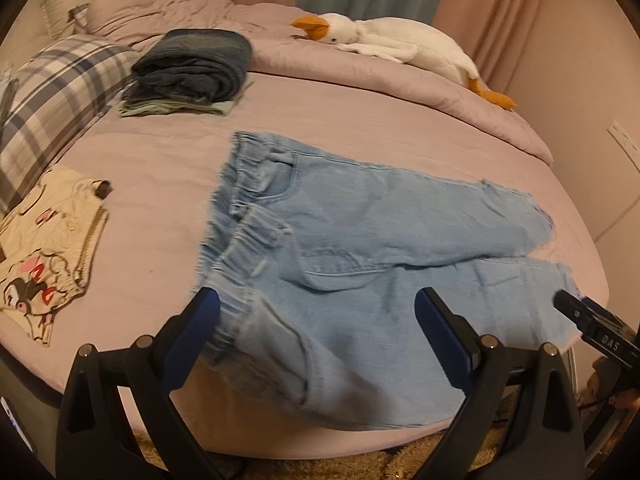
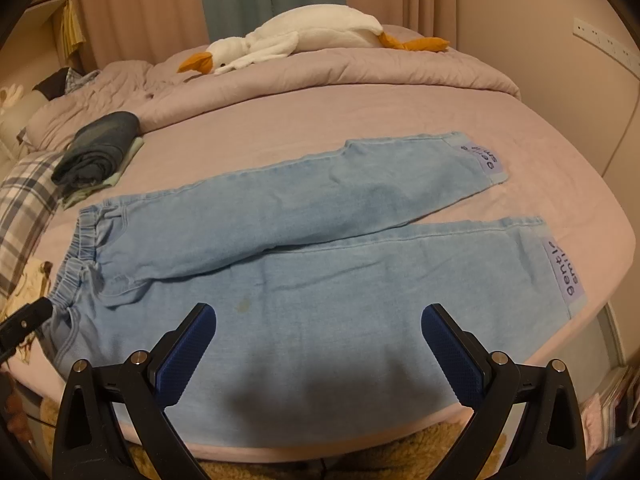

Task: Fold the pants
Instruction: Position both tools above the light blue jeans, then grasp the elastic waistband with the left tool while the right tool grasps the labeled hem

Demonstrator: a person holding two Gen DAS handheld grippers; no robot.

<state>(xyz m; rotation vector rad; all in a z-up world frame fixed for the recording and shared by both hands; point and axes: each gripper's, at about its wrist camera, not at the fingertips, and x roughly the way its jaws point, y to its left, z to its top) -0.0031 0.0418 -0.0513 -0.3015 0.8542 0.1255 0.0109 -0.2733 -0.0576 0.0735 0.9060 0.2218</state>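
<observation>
The pants [image 2: 320, 264] are lying lengthwise across the bed [image 2: 360, 120], waistband nearer the left claw [image 1: 318, 328], cuffs rightward beyond the right claw [image 2: 319, 340], both claws gaping apart and gripping nothing.

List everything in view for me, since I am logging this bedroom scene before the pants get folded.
Light blue denim pants: one, spread flat across the near part of the bed, legs apart, lilac labels at the cuffs.
Pink bed sheet: one, covering the mattress.
White plush goose with orange beak: one, on the pink quilt at the far side.
Dark blue folded garment: one, atop pale green folded cloth.
Plaid pillow: one, grey and white, left edge.
Cream printed garment: one, near left.
Left gripper: black with blue pads, open over the waistband.
Right gripper: same, open over the near leg.
</observation>
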